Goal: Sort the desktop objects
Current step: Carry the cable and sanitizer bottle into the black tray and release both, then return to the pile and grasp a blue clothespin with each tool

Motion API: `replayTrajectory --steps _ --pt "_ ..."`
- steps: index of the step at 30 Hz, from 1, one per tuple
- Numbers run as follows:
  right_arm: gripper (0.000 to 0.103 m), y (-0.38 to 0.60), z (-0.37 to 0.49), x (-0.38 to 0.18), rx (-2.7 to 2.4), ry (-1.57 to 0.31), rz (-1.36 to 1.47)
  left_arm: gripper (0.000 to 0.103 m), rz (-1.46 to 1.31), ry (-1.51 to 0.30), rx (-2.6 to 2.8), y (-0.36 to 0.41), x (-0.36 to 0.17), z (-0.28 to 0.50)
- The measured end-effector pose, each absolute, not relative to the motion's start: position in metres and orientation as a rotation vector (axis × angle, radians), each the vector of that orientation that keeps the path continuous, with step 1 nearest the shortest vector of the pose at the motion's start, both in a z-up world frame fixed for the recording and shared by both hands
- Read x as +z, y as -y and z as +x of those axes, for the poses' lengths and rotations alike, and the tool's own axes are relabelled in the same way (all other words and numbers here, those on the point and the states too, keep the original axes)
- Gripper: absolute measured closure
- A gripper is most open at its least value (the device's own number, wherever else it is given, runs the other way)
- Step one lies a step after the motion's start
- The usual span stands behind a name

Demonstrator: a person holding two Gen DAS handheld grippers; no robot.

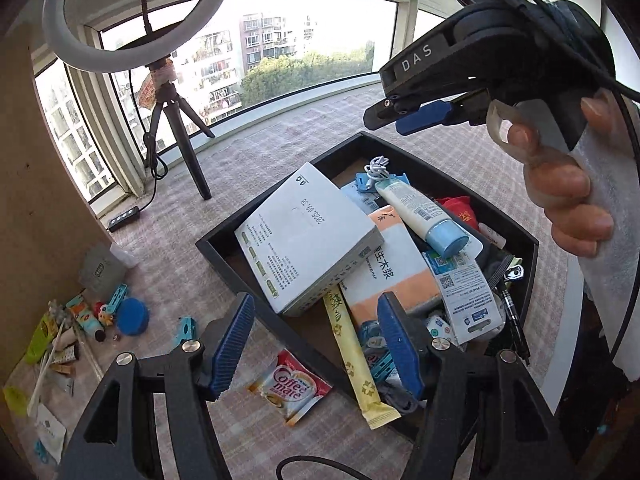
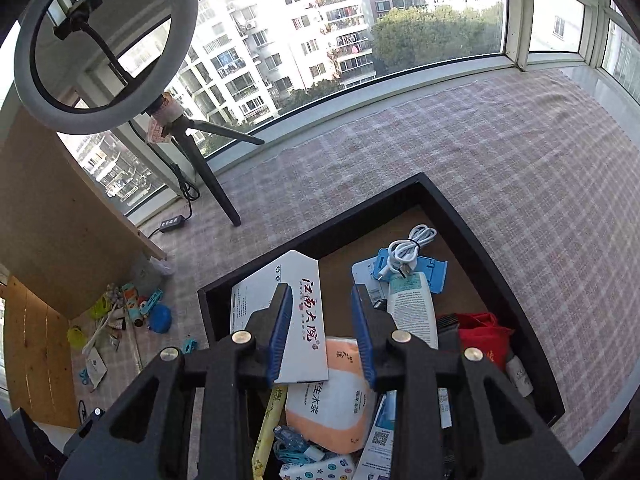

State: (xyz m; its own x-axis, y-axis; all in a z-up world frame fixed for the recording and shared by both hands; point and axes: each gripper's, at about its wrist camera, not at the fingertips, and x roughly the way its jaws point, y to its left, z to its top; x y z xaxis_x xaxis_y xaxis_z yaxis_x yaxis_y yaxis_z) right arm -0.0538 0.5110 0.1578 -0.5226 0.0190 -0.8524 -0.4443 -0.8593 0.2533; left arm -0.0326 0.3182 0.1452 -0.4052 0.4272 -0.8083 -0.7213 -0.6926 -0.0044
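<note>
Black tray (image 1: 224,250) sits on the bench with checked cloth (image 2: 500,168), packed with mixed items. White box (image 1: 308,236) lies tilted on top at the tray's left side, leaning over an orange-and-white tissue pack (image 1: 394,268). Lotion tube with blue cap (image 1: 424,212) lies across the pile, cap toward the camera; coiled white cable (image 2: 410,250) sits at the tray's far end on a blue holder. Yellow sachet stick (image 1: 358,356) hangs over the tray's near edge.

Left tool (image 1: 316,344): fingers spread wide, nothing between them, hovering over the tray's near edge. Coffee mate sachet (image 1: 290,390) lies on the cloth just outside the tray, below this tool.

Right tool (image 2: 322,336): fingers part-way apart, straddling the near end of the white box. Left pad appears to touch the box; the right pad stands clear of it, so no pinch, though the angle is poor. In the left wrist view this tool is above the tray, held by a hand (image 1: 568,200).

Loose small items (image 1: 100,312) lie on the cloth left of the tray.
</note>
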Motion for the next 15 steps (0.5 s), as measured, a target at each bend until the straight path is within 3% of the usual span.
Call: replayTrajectory --steps 15 --pt "0.073 -0.385 -0.085 0.107 2.525 -0.586 -1.641 0.041 -1.36 -0.403 2.38 -0.157 0.086 -0.096"
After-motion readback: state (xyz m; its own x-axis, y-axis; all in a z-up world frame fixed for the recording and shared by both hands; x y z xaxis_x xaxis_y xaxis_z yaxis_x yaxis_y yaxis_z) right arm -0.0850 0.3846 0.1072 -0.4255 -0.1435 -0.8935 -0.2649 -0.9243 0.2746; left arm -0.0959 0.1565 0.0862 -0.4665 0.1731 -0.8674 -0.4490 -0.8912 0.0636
